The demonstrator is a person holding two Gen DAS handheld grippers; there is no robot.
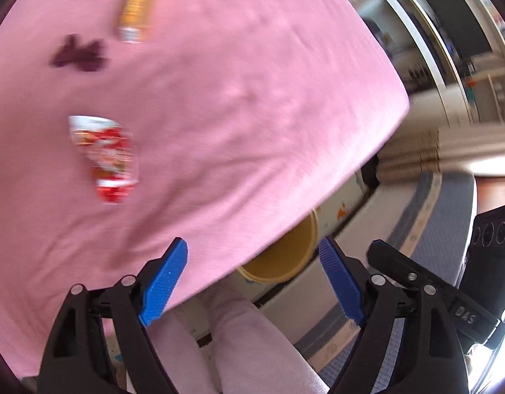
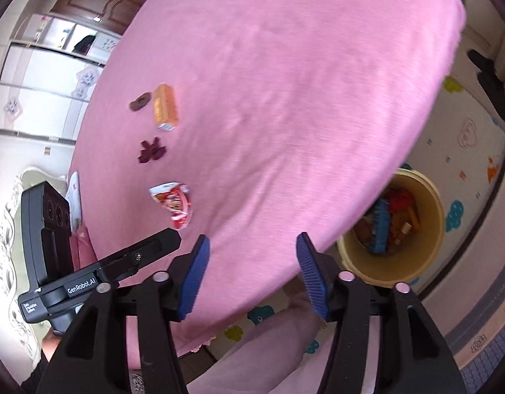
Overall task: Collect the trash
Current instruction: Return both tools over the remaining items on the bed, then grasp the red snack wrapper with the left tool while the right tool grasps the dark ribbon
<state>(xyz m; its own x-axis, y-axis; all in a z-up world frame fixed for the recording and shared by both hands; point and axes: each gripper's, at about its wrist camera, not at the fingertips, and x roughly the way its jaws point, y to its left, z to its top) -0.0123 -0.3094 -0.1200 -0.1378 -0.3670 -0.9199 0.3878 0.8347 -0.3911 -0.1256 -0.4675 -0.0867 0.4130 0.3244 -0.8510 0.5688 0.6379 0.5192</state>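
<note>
Here the pink-clothed desk carries four scraps of trash: a red-and-white wrapper nearest its front edge, a dark purple scrap beyond that, then an orange packet with a small brown piece beside it. A yellow bin stands on the floor beside the desk, already holding bright litter. The left gripper and the right gripper both hover over the desk's near edge, fingers spread wide and holding nothing.
</note>
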